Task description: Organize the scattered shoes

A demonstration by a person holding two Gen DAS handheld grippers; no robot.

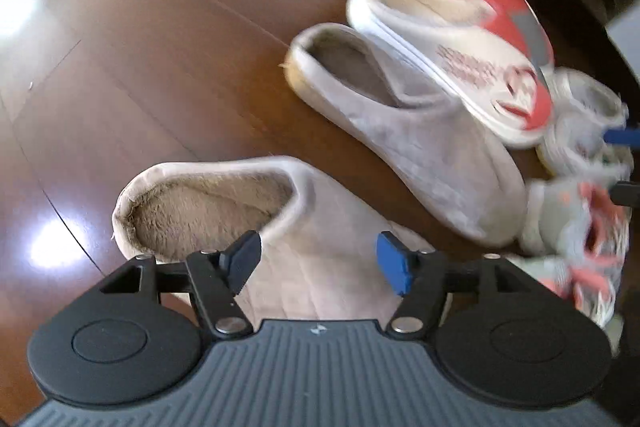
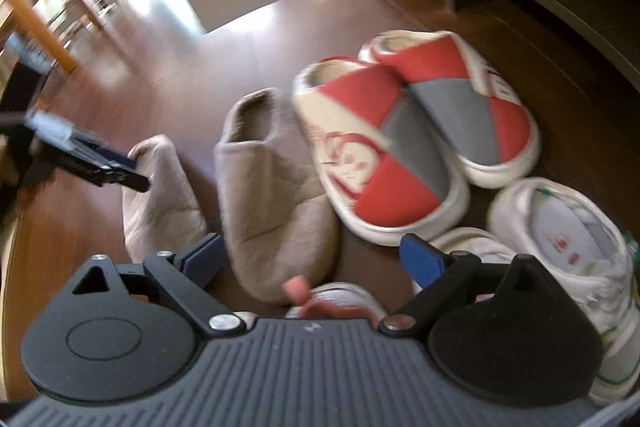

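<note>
The left gripper (image 1: 318,261) has its fingers apart, right over the toe of a tan slipper (image 1: 248,211), not squeezing it yet. Its partner, the other tan slipper (image 1: 404,123), lies at about 2 o'clock from it, touching the red and grey slippers (image 1: 452,39). The right gripper (image 2: 312,259) is open too and holds nothing — it hangs over the sneakers (image 2: 560,251) at its 3 o'clock. I think the best move is to pinch the near slipper by its soft top edge, lift it gently, and set it beside its partner, toes pointing the same way.
</note>
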